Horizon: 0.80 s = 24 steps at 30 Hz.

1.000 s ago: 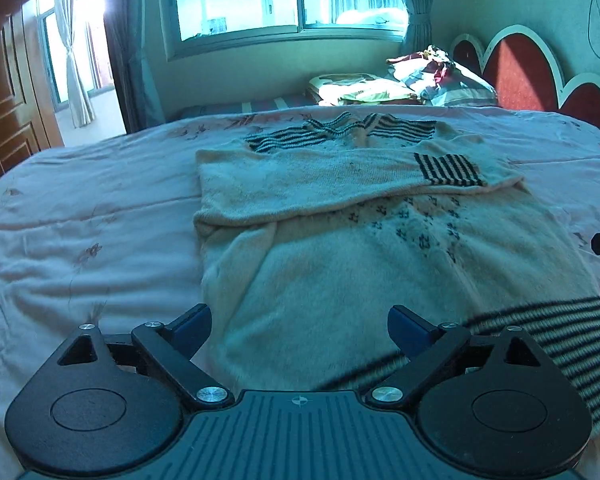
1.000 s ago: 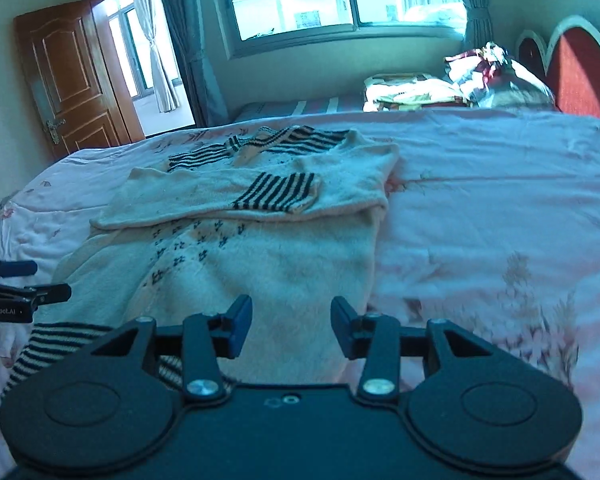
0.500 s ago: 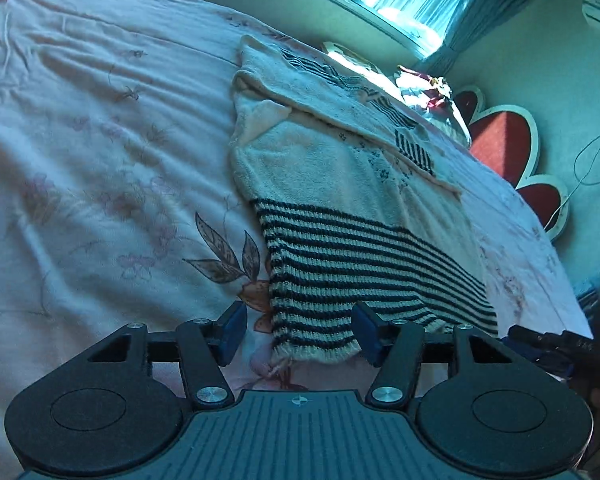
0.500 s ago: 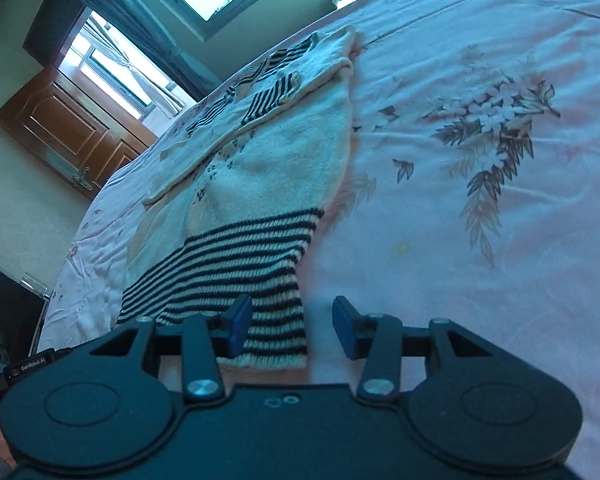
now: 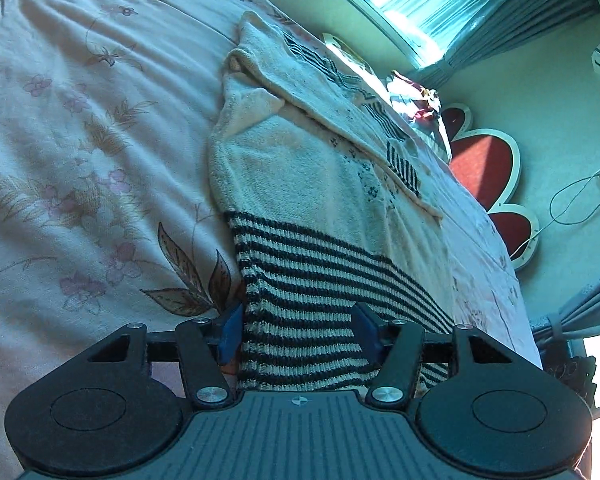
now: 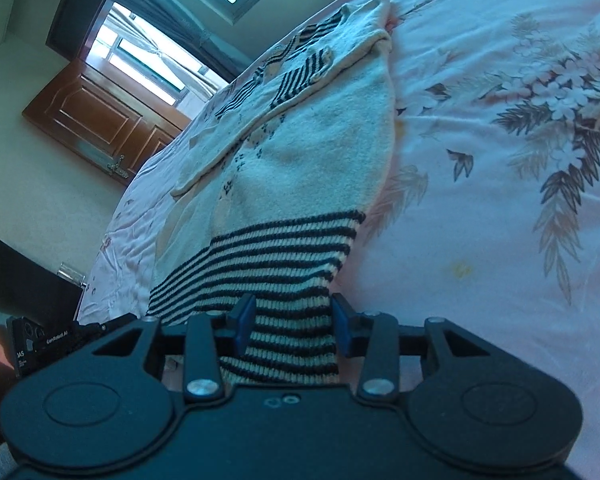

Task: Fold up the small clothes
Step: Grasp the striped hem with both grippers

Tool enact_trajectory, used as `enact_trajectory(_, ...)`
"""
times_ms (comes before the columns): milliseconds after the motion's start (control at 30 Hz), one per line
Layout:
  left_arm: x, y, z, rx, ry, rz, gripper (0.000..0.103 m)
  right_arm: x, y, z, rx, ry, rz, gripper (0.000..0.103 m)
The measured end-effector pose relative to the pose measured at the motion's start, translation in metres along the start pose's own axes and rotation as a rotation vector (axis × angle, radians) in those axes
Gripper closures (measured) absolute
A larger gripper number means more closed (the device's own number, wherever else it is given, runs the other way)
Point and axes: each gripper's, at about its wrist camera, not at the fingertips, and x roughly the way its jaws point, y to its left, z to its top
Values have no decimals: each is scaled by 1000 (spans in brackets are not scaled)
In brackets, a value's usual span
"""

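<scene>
A cream knitted sweater (image 5: 300, 168) with a black-striped hem lies flat on the bed, its sleeves folded across the chest. It also shows in the right wrist view (image 6: 300, 152). My left gripper (image 5: 298, 334) is open, its blue pads on either side of the left corner of the striped hem (image 5: 300, 320). My right gripper (image 6: 292, 326) is open, its pads on either side of the right corner of the striped hem (image 6: 292, 280). The hem fabric lies between the fingers of both grippers.
The pink floral bedsheet (image 5: 80, 160) surrounds the sweater. A red headboard (image 5: 484, 168) and a pile of clothes (image 5: 416, 96) are at the far end. A wooden door (image 6: 100, 120) and windows stand beyond the bed. The other gripper (image 6: 52, 344) shows at left.
Both grippers have dropped from above the sweater to its striped hem and moved forward, so the hem corners now lie between their open fingers.
</scene>
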Motion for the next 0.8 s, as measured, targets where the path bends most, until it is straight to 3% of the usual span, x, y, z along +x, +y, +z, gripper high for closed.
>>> enact_trajectory(33, 0, -3, -2, 19, -1, 13, 58, 0, 2, -2, -11, 10, 8, 64)
enact_trajectory(67, 4, -5, -2, 29, 21, 25, 86, 2, 5, -5, -25, 20, 5, 66)
enact_trajectory(100, 9, -5, -4, 27, 50, 31, 93, 4, 7, -7, -41, 22, -6, 70)
enact_trajectory(133, 11, -6, -7, 41, 49, 36, 93, 4, 9, -9, -53, 19, -23, 73)
enact_trajectory(200, 10, -11, -9, 76, 33, 50, 93, 2, 10, -10, -55, 3, -68, 95)
enact_trajectory(233, 8, -12, -9, 82, 17, 66, 94, -2, 10, -10, -58, -15, -82, 96)
enact_trajectory(333, -6, -18, -9, 124, -41, 96, 95, -19, 15, -8, -73, -72, -81, 97)
enact_trajectory(433, -22, -19, -9, 142, -66, 69, 95, -35, 22, -8, -119, -108, -61, 97)
enact_trajectory(500, -22, -15, -9, 159, -46, 87, 95, -37, 21, -9, -135, -102, -70, 97)
enact_trajectory(633, -12, -2, -13, 143, -26, 120, 95, -12, 6, -12, -121, -11, -164, 97)
enact_trajectory(800, -12, -1, -15, 146, -30, 124, 95, -12, 6, -14, -93, -31, -159, 97)
